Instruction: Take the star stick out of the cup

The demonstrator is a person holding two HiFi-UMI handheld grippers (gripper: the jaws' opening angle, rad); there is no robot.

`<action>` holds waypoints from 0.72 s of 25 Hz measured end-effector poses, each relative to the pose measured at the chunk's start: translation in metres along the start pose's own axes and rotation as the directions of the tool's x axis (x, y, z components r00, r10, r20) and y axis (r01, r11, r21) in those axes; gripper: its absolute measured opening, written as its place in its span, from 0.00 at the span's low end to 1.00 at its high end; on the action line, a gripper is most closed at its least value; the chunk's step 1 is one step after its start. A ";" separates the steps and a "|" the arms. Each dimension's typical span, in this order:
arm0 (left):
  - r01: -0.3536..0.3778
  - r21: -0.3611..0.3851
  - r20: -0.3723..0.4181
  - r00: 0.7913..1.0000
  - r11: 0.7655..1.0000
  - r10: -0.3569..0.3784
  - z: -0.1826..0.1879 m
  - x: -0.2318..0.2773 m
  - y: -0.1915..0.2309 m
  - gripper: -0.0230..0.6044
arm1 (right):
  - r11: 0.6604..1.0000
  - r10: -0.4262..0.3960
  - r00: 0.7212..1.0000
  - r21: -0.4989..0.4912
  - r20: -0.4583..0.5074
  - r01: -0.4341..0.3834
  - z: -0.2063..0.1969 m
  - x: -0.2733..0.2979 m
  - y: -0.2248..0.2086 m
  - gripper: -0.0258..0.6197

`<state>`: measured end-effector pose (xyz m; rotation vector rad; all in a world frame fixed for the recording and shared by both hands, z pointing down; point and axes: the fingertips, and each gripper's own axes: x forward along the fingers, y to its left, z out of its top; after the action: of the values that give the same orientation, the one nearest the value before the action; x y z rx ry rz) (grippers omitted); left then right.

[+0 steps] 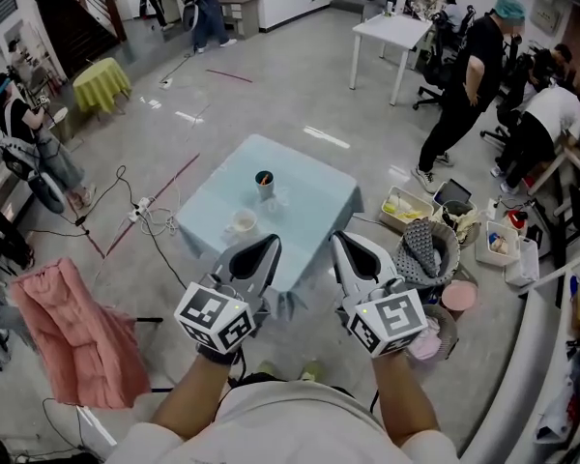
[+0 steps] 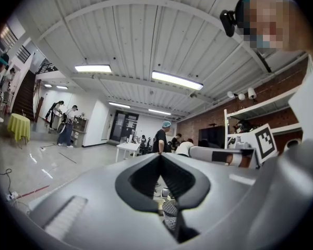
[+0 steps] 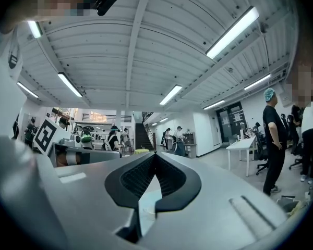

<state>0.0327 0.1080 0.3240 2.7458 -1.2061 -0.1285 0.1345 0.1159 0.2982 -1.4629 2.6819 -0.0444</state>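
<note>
Left gripper closed tip to tip, held nothing | right gripper likewise | star stick stood in cup on table

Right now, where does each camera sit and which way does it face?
Head view: on the person's head, facing steeply down at the blue table and cup; forearms, left tongs, right tongs show.
Left gripper view: on the left tongs, facing out across the hall and ceiling; those tongs, shut, fill the bottom.
Right gripper view: on the right tongs, facing out toward the staircase; those shut tongs below.
Shared: all three show the person in the teal cap.
</note>
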 end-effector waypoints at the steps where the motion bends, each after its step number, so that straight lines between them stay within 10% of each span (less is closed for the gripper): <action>1: -0.006 0.001 0.000 1.000 1.000 0.006 -0.002 0.002 -0.002 0.05 | 1.000 0.004 1.000 0.000 0.000 -0.004 0.000 -0.002 -0.004 0.06; 18: -0.085 0.017 -0.038 0.996 0.996 0.085 -0.024 0.020 0.057 0.05 | 0.999 0.038 0.999 0.040 -0.029 -0.037 -0.024 0.055 -0.015 0.06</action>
<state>0.0079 0.0573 0.3569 2.6918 -1.3168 -0.0573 0.1154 0.0616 0.3200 -1.4115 2.7145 -0.1170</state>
